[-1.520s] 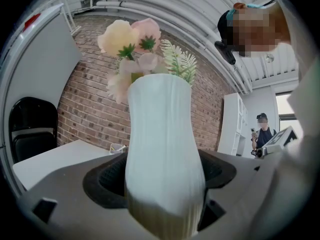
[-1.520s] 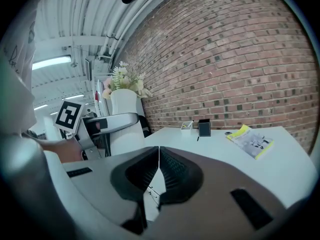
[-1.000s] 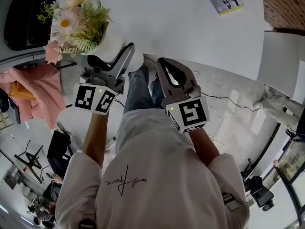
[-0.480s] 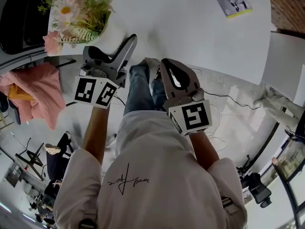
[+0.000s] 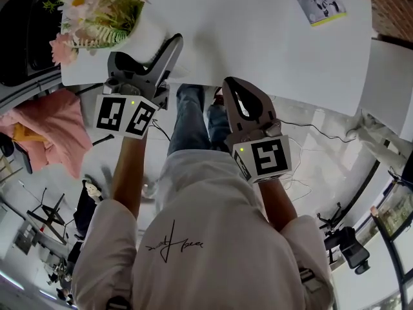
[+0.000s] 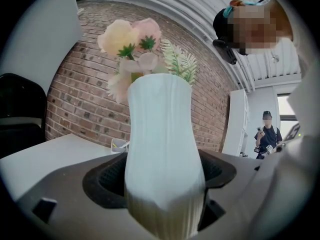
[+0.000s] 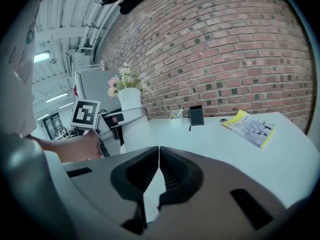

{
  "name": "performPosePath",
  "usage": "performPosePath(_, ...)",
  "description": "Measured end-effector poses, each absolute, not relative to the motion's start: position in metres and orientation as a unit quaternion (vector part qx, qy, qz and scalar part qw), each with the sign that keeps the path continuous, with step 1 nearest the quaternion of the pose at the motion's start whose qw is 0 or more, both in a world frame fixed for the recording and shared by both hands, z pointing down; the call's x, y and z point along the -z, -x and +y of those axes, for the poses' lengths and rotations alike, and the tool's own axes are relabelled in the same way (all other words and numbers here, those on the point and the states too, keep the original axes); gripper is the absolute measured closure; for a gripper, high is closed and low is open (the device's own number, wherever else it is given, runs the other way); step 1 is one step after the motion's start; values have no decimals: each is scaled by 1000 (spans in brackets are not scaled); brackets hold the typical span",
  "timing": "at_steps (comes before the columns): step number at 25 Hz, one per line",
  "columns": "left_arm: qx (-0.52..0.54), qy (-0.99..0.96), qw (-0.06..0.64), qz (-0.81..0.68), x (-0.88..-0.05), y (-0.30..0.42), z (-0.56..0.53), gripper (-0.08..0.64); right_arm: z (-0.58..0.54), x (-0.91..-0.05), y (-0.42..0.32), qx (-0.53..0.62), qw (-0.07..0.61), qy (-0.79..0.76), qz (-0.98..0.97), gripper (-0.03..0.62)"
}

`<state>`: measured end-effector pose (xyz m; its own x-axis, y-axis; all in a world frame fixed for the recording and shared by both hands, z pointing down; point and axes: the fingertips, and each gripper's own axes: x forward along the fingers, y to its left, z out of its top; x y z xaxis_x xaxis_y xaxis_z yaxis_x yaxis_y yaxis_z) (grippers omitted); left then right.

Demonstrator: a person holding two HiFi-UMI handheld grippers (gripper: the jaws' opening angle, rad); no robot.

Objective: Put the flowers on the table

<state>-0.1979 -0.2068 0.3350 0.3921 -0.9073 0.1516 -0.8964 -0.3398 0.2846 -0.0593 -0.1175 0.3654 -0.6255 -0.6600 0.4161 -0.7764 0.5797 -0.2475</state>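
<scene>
Left gripper view: jaws clamp a ribbed white vase, pink and cream flowers above. Head view alone shows the vase at the worktop edge. Right gripper closed, empty; glossy booklet ahead-right.

White ribbed vase; pink, cream flowers; white table; red brick wall; yellow-edged booklet.

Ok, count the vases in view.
1. The white ribbed vase, with flowers in it, is clamped between the left gripper's jaws, over the table's near left corner. No other vase shows in any view.
</scene>
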Motion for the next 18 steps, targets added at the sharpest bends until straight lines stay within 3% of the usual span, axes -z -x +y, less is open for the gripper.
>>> performPosePath(18, 10, -826, 170, -537, -362, 204, -279, 137, -173, -386, 69, -225, 144, -437, -859, 566)
